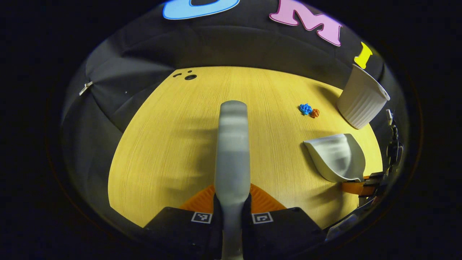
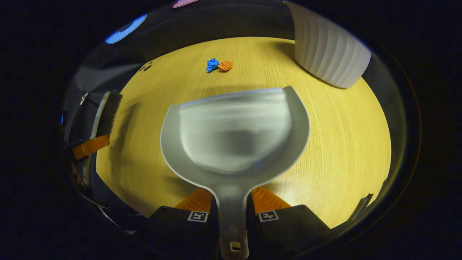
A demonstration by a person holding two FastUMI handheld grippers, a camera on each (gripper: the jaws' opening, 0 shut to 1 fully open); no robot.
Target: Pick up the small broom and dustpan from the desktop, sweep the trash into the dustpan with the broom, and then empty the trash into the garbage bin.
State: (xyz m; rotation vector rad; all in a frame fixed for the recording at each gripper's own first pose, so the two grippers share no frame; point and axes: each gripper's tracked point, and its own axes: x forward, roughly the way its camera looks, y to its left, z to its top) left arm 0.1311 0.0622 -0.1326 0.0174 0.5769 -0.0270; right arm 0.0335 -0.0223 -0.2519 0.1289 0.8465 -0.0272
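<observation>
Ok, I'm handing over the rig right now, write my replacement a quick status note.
Left gripper: shut on the broom handle, held above the desk.
Right gripper: shut on the dustpan handle, pan empty.
Trash: blue scrap and orange scrap lie together on the desk, ahead of the dustpan, near the white bin.
Done: both tools picked up.
Left: sweep the scraps in, empty into the bin.

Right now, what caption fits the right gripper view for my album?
Right claw grips a grey plastic dustpan over the wooden desk, facing blue and orange paper scraps.
</observation>
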